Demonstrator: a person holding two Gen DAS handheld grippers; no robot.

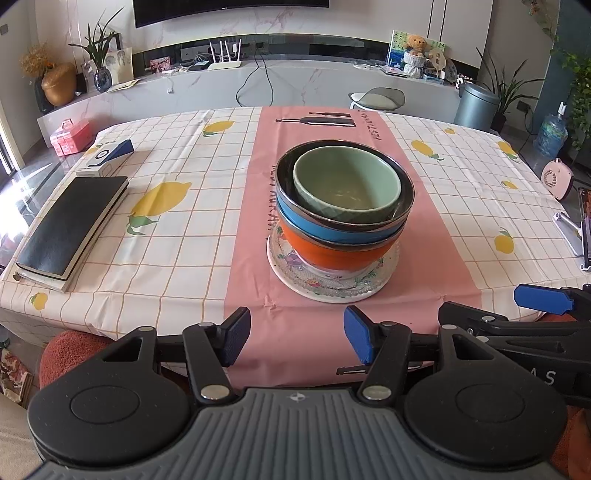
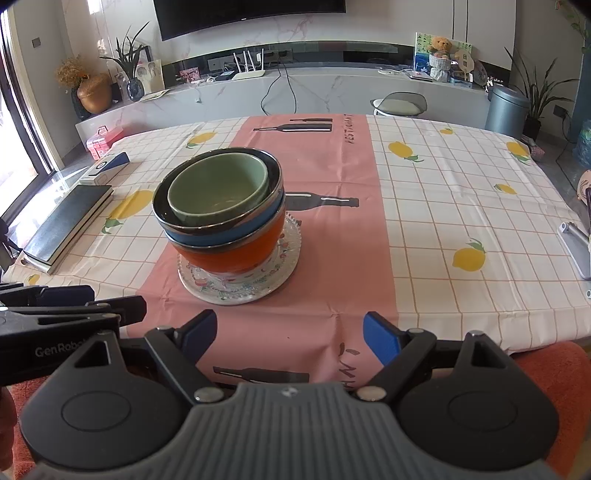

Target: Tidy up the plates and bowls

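Home living-dining room: wall TV [image 1: 231, 11], marble console [image 1: 258, 85] with router [image 1: 224, 64], teddy bear [image 1: 417, 44], houseplants [image 1: 98, 48], table [image 1: 184, 221] under lemon-print cloth.

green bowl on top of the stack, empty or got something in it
Empty: both wrist views look into the green bowl and show only its bare glazed bottom.

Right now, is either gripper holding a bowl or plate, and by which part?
Nothing is held. The left gripper and right gripper both have their jaws open, short of the bowl stack, which sits on the glass plate.
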